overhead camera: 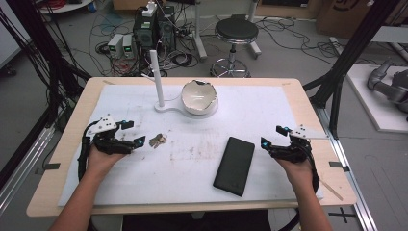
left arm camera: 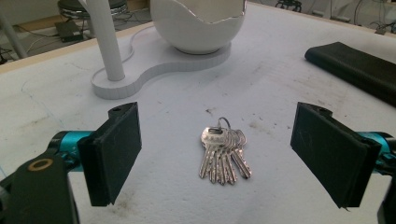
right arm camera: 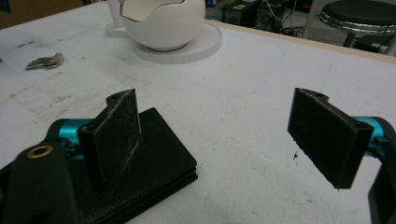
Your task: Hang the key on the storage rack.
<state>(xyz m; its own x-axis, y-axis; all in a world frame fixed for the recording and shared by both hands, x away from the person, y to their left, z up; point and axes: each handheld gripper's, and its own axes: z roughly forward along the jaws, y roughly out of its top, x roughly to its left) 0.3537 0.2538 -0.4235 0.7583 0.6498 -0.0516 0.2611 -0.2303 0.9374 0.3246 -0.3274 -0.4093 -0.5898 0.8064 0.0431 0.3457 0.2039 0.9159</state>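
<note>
The bunch of keys (left arm camera: 223,153) is laid flat on the white mat (overhead camera: 192,163), at about nine o'clock from the mat's centre, with the blades fanned toward the person and the ring pointing away. In the left gripper view it is framed squarely between the two black jaws, which suggests the left gripper (overhead camera: 130,133) has been lined up so that a closing grip would fall on the bunch. Its jaws are spread wide and nothing is held; the keys are not touched.

At about one o'clock from the keys an egg-shaped white bowl (overhead camera: 198,96) is seated on a white stand (overhead camera: 166,107) with an upright post (overhead camera: 156,77), probably the place meant for them.

At about four o'clock from the keys a black wallet (overhead camera: 234,165) is laid flat, slightly slanted. Just beside it, at its three o'clock, the right gripper (overhead camera: 273,136) is held low over the mat, jaws likewise fully apart and empty, with one jaw standing in front of the wallet's corner in the right gripper view.
</note>
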